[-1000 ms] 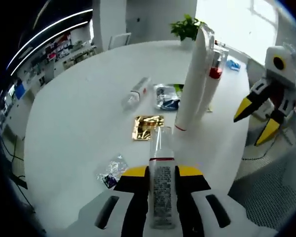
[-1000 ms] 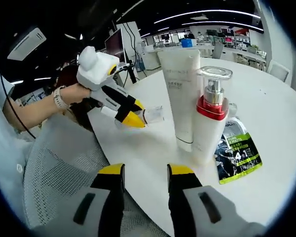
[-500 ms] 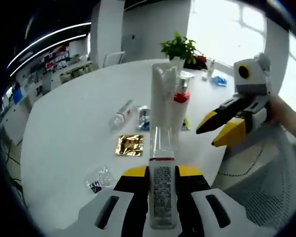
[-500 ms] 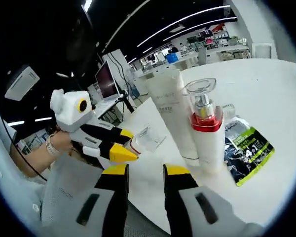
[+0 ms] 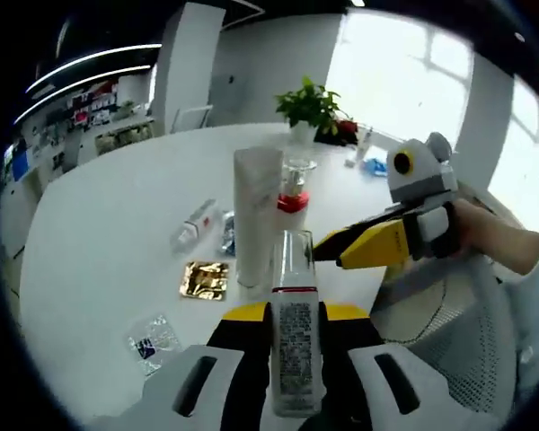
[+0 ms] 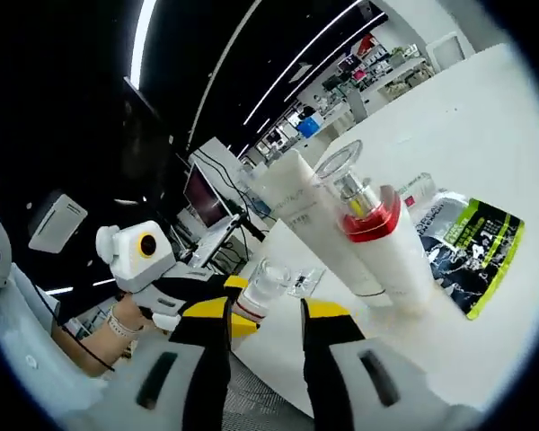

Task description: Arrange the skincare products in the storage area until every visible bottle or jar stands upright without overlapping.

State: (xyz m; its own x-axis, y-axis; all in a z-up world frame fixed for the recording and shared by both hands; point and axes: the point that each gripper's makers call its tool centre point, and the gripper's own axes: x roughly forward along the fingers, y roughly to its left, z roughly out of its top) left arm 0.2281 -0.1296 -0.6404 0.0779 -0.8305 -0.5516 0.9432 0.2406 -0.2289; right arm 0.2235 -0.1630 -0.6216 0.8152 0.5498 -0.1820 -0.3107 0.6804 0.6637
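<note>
My left gripper (image 5: 295, 314) is shut on a clear bottle (image 5: 295, 346) with a red band and a printed label, its clear cap pointing away from me. In the right gripper view the same bottle (image 6: 266, 284) sticks out of the left gripper (image 6: 236, 303), just beyond my open right gripper (image 6: 266, 314). The right gripper's (image 5: 331, 251) yellow tips sit beside the bottle's cap in the left gripper view. A white tube (image 5: 255, 215) and a red-collared pump bottle (image 5: 293, 196) stand upright side by side on the round white table (image 5: 108, 197). A small bottle (image 5: 192, 226) lies flat.
A gold sachet (image 5: 204, 279) and a silvery sachet (image 5: 151, 338) lie near the table's front. A green and blue sachet (image 6: 474, 249) lies beside the pump bottle (image 6: 379, 235). A potted plant (image 5: 313, 103) stands at the far edge. A mesh chair (image 5: 440, 314) is beside the table.
The right gripper has come in from the side until its tips are next to the held bottle's cap. Both cameras have tilted upward. The left gripper keeps its hold.
</note>
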